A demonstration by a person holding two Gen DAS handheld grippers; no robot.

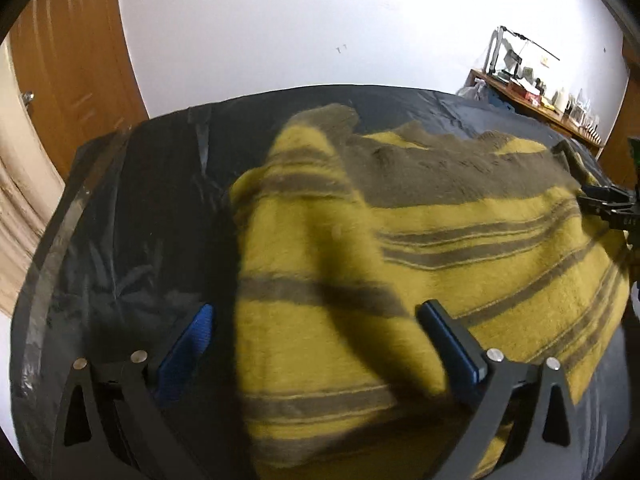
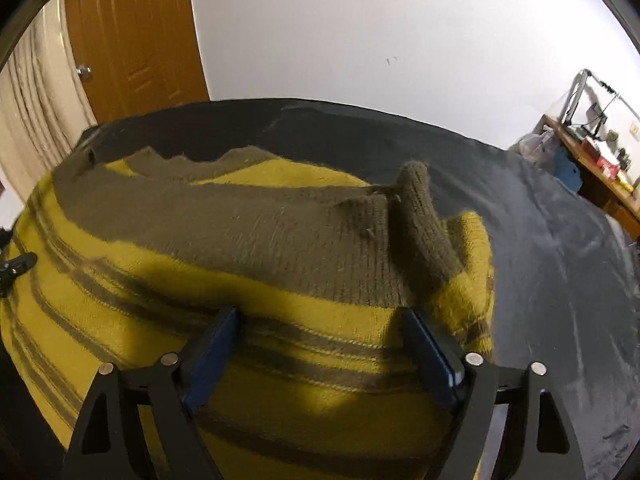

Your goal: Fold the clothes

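A fuzzy yellow sweater (image 1: 460, 236) with olive stripes and an olive band lies spread on a dark plastic-covered surface (image 1: 132, 208). My left gripper (image 1: 316, 316) hovers open over the sweater's left edge. Its left blue pad (image 1: 192, 340) is above the dark cover and nothing is pinched between the pads. In the right wrist view the same sweater (image 2: 168, 292) fills the lower frame, and an olive sleeve cuff (image 2: 420, 208) is folded across its right side. My right gripper (image 2: 320, 320) stands wide open above the striped knit, holding nothing. It also shows at the left wrist view's edge as the right gripper (image 1: 612, 204).
A wooden door (image 2: 136, 32) and beige curtain (image 2: 36, 112) stand behind on the left, with a white wall (image 1: 320, 20) beyond. A cluttered wooden desk (image 1: 536, 96) sits at the back right. Bare dark cover (image 2: 560, 264) extends right of the sweater.
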